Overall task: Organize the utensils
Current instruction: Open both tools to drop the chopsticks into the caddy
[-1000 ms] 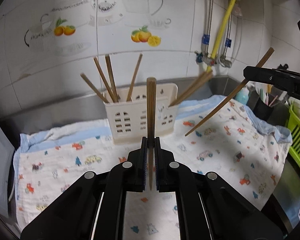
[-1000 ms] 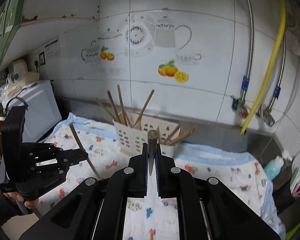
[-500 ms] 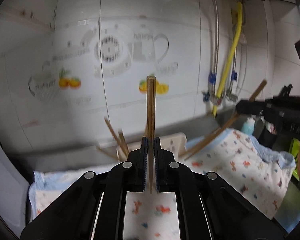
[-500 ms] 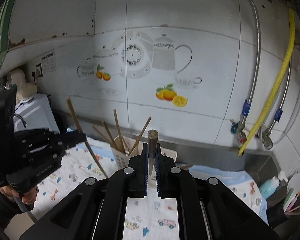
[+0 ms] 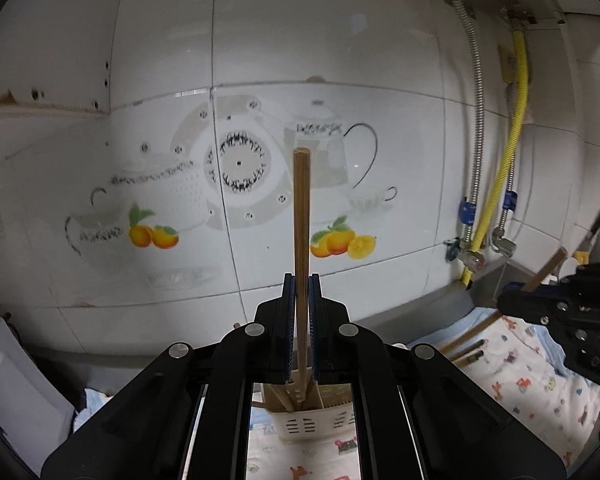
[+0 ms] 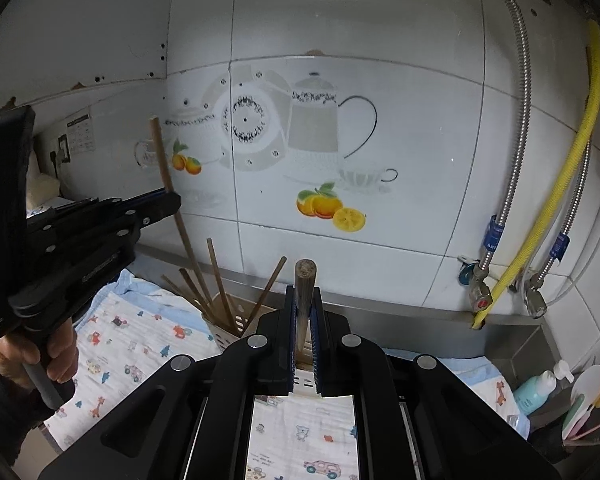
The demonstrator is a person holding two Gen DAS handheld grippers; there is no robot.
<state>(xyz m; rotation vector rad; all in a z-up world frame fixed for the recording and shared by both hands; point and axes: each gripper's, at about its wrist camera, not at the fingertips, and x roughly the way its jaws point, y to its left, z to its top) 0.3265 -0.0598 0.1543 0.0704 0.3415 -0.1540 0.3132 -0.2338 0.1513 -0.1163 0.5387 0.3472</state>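
Note:
My left gripper [image 5: 301, 280] is shut on a light wooden chopstick [image 5: 301, 216] held upright; its lower tip reaches into the cream slotted utensil holder [image 5: 320, 424] just below the jaws. My right gripper [image 6: 303, 292] is shut on a darker chopstick [image 6: 305, 284] pointing toward the camera. In the right wrist view the left gripper [image 6: 168, 202] holds its chopstick [image 6: 168, 184] tilted above the holder [image 6: 228, 332], which has several chopsticks standing in it. In the left wrist view the right gripper [image 5: 512, 300] sits at the right with its chopstick [image 5: 548, 266].
The holder stands on a printed cloth [image 6: 140, 344] over a steel counter against a tiled wall [image 6: 340, 140]. Pipes and a yellow hose [image 6: 572, 160] run down at right. A bottle [image 6: 536, 388] and a cup of utensils [image 6: 588, 400] stand at far right.
Both grippers have risen and tilted upward, so the wall fills the views. The left chopstick's lower end now sits over the holder. Both grips are unchanged.

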